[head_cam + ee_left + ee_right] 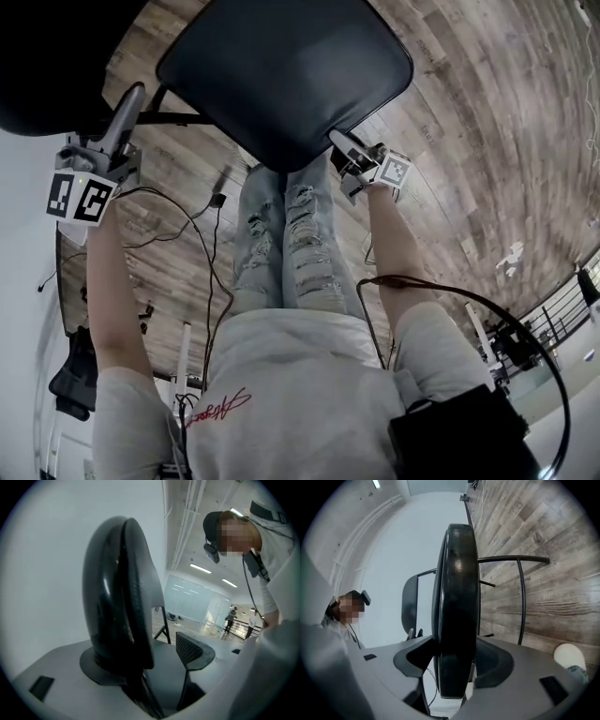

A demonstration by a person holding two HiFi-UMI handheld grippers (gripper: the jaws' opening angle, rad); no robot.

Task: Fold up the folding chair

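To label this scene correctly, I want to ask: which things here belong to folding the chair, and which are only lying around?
Belong to the job: chair seat, chair backrest, left claw at the backrest, right claw over the seat edge.
Just lying about: floor cables, small white object.

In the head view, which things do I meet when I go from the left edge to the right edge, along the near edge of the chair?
left tongs → chair seat → right tongs
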